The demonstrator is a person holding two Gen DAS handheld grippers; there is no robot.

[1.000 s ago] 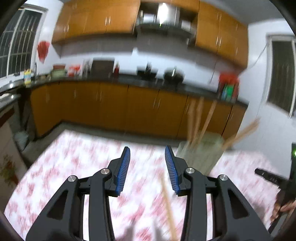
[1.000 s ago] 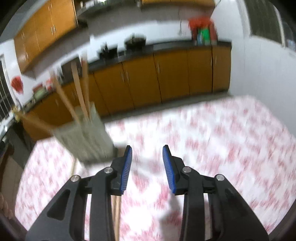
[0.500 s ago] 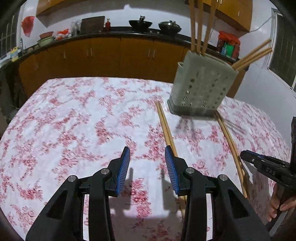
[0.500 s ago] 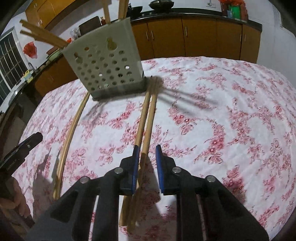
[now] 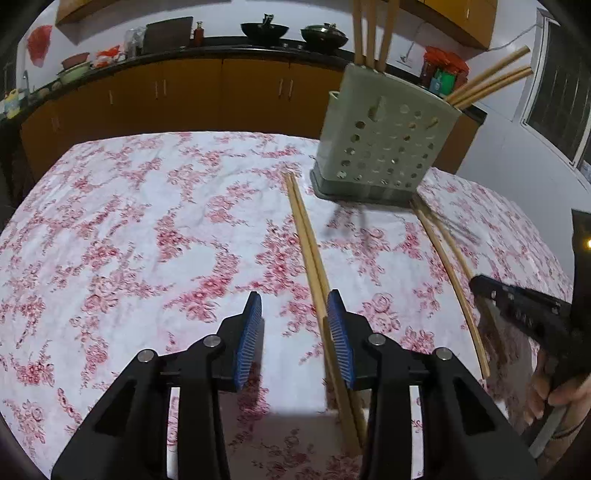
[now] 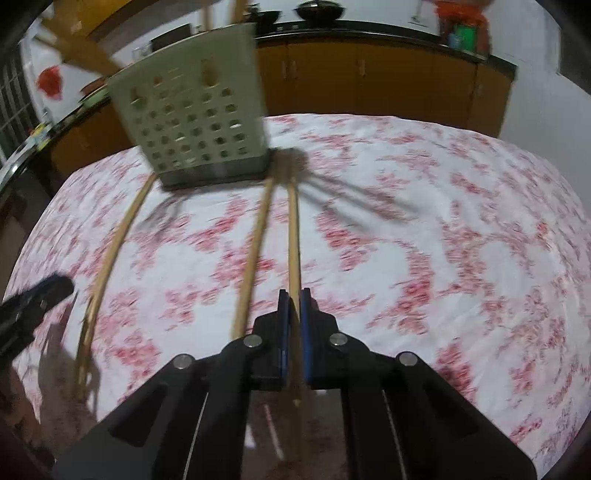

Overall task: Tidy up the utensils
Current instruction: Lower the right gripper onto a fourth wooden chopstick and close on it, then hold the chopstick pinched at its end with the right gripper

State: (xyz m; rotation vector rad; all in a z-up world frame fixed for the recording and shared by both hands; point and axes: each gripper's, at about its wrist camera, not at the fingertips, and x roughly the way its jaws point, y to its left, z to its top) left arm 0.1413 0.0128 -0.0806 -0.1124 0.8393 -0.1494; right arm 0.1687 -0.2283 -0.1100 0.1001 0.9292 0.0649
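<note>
A grey-green perforated utensil holder (image 5: 384, 147) (image 6: 195, 122) stands on the floral tablecloth (image 5: 147, 229) with several chopsticks upright in it. One pair of chopsticks (image 5: 308, 243) lies on the cloth and runs between the jaws of my left gripper (image 5: 293, 306), close to the right pad. Those jaws are closing and do not press on the pair. My right gripper (image 6: 294, 295) is shut on a single chopstick (image 6: 293, 236). Its partner (image 6: 253, 258) lies just to the left. In the left wrist view the right gripper (image 5: 480, 284) sits over the second pair (image 5: 450, 266).
Orange kitchen cabinets (image 5: 192, 96) and a dark counter with woks (image 5: 264, 31) lie beyond the table's far edge. A person's hand (image 5: 554, 391) holds the right gripper's handle. The left gripper (image 6: 55, 288) appears at the left of the right wrist view, beside the other chopsticks (image 6: 107, 266).
Both grippers came down toward the tablecloth. The right jaws closed onto one chopstick, and its pair spread apart. The left jaws narrowed slightly around their pair.
</note>
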